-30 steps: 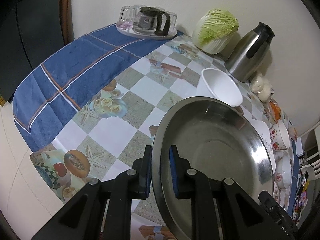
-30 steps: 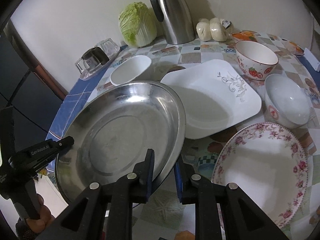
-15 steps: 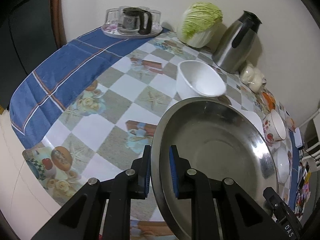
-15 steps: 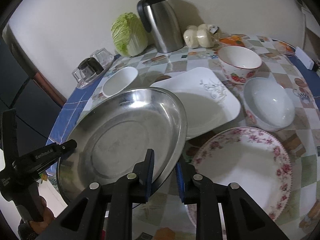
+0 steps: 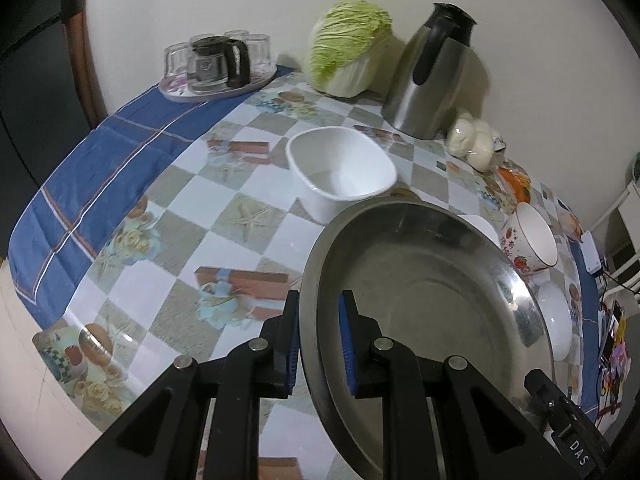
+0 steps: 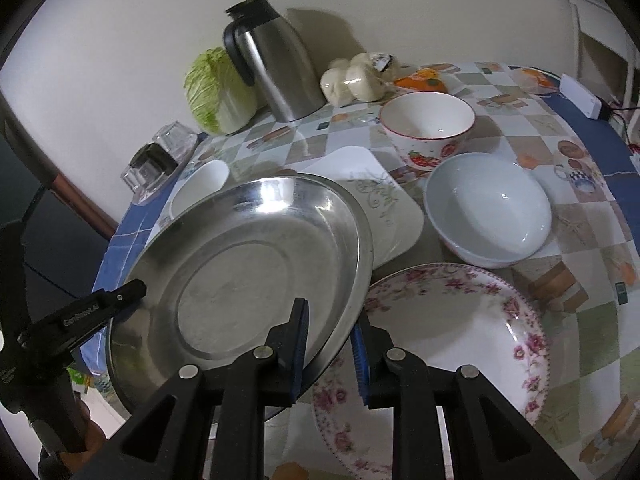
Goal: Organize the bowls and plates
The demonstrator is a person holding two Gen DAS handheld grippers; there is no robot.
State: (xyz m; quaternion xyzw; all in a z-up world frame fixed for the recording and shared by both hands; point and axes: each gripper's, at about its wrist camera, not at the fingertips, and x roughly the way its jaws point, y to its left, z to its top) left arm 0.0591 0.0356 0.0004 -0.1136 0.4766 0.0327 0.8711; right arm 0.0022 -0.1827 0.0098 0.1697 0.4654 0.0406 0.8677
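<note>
Left wrist view: my left gripper (image 5: 319, 340) clenches the near rim of the steel plate (image 5: 432, 304), held above the desk (image 5: 160, 216) so both hands share its width. "DAS" reads on the other tool.

Right wrist view: my right gripper (image 6: 330, 354) grasps the opposite rim, the plate tilted over the floral plate (image 6: 452, 344), probably for stacking. The left tool's lettering is unreadable.

White letters "DAS" stand on the right gripper (image 5: 576, 448); the printing on the left gripper (image 6: 80, 314) is too blurred to read.
</note>
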